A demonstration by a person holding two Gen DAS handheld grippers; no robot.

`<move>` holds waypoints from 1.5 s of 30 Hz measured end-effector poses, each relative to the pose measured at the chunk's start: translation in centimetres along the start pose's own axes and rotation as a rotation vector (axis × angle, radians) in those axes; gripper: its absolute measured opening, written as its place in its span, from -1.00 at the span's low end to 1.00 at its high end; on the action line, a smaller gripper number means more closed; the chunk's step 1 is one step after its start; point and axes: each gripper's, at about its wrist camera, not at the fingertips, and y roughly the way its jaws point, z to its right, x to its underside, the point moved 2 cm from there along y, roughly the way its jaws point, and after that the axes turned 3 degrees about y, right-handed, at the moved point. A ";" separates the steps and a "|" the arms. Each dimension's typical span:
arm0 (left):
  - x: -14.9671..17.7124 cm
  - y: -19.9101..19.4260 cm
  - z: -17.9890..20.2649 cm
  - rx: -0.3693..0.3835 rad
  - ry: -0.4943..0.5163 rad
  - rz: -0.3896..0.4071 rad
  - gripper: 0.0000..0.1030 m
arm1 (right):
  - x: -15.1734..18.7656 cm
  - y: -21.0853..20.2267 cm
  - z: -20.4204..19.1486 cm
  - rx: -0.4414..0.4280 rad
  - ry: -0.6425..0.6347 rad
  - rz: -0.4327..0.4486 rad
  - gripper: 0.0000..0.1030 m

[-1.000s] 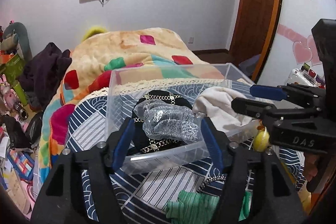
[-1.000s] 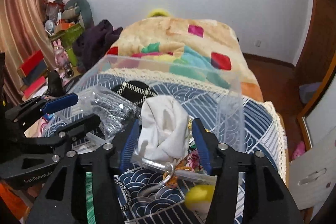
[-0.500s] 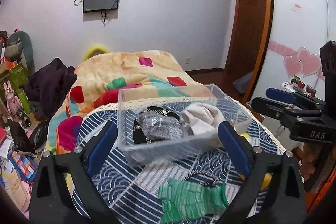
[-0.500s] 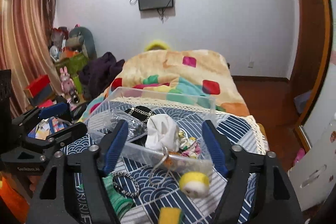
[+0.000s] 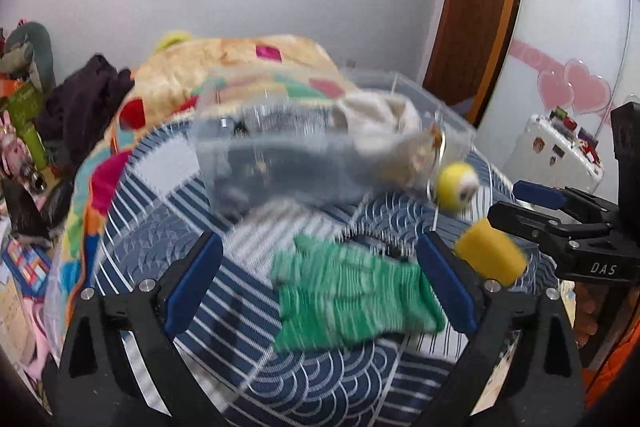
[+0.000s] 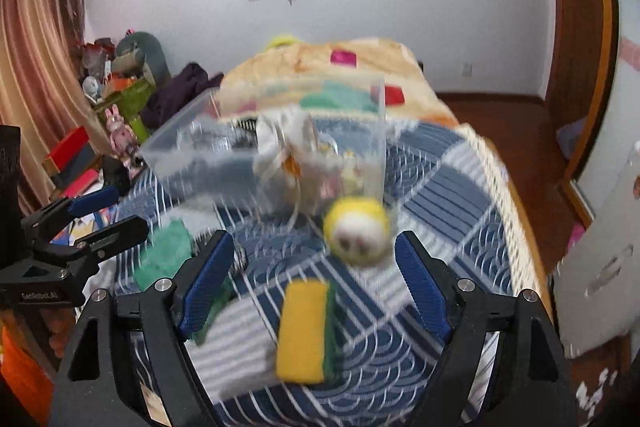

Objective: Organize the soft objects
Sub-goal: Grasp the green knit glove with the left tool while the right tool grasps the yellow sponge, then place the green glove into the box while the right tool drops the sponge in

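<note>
While both views are smeared by motion blur, the clear plastic bin (image 5: 332, 151) on the blue patterned cloth (image 5: 168, 227) serves as the landmark; left of the bin a dark purple garment (image 5: 86, 99) lies heaped beside the patchwork blanket (image 5: 224, 63); inside the bin a white cloth (image 5: 380, 115) sits toward its right end, with darker items at its left too blurred to name; in front of the bin lies a green knitted cloth (image 5: 352, 299), framed by the left gripper (image 5: 320, 283), whose blue-padded jaws stand wide apart and empty; at the bin's front right corner rests a yellow-and-white plush ball (image 6: 356, 229); nearer than the ball lies a yellow sponge (image 6: 304, 327); the right gripper (image 6: 316, 283) spans ball and sponge, jaws spread wide, holding nothing.
</note>
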 end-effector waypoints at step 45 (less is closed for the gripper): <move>-5.6 -4.5 -1.5 -0.027 -0.033 0.240 -0.29 | -4.6 -3.9 -1.4 0.019 -0.049 0.208 -0.48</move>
